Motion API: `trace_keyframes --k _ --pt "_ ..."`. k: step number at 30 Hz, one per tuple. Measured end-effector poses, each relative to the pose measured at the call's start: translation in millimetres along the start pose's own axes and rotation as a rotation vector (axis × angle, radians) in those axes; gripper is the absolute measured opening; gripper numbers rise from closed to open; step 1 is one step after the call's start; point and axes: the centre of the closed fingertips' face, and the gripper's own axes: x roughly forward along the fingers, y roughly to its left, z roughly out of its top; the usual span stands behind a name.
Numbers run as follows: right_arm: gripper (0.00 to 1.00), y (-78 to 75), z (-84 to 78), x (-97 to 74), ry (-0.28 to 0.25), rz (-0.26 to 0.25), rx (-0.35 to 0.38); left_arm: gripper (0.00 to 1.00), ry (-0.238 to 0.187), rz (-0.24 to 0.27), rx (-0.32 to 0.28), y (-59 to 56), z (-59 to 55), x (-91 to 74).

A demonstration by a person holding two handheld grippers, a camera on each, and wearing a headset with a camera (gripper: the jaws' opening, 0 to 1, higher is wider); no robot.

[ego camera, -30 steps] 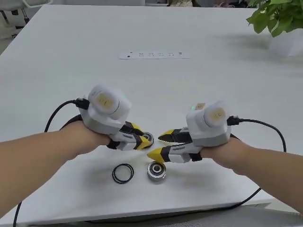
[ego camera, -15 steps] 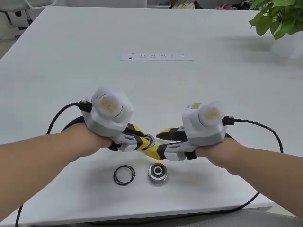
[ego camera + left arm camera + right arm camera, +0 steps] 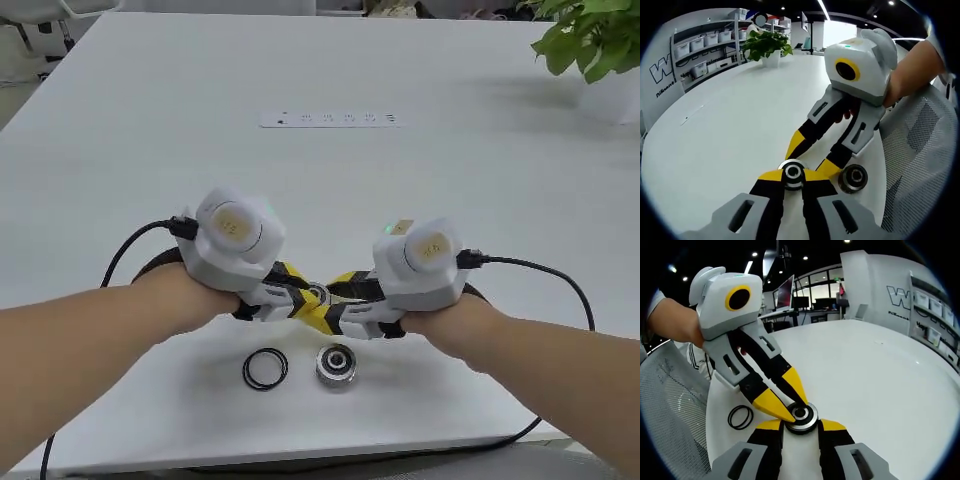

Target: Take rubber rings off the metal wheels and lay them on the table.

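Observation:
My left gripper (image 3: pixel 303 299) is shut on a small metal wheel (image 3: pixel 316 295) with a dark rim, held just above the white table (image 3: pixel 330 180). In the left gripper view the wheel (image 3: pixel 792 173) sits between my yellow tips. My right gripper (image 3: pixel 328 299) faces it, open, with one jaw on each side of the same wheel (image 3: pixel 801 418). A second metal wheel (image 3: pixel 336 364) lies on the table below the grippers, also seen as the wheel (image 3: pixel 852 178) at the right. Black rubber rings (image 3: pixel 265 368) lie left of it, and again as rings (image 3: pixel 740 416).
A white power strip (image 3: pixel 325 119) lies farther back on the table. A potted plant (image 3: pixel 590 45) stands at the far right corner. Black cables (image 3: pixel 130 250) trail from both grippers across the table. The table's near edge runs just below the loose wheel.
The right gripper has moved left, bringing its open jaws around the wheel held by the left gripper. The left gripper has shifted slightly right. Rings and loose wheel stayed put.

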Motion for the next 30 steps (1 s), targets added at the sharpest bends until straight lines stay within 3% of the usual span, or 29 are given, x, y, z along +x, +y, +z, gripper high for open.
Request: trace_keyframes --k 17,30 --pt "0.2 0.8 -1.6 -8.9 0.001 0.006 0.014 0.08 -0.004 0.011 -0.011 -1.2 0.9 0.3" --pt "0.09 0.6 -6.7 -12.7 0.023 0.013 0.014 0.08 -0.005 0.012 -0.013 1.3 -0.3 0.9"
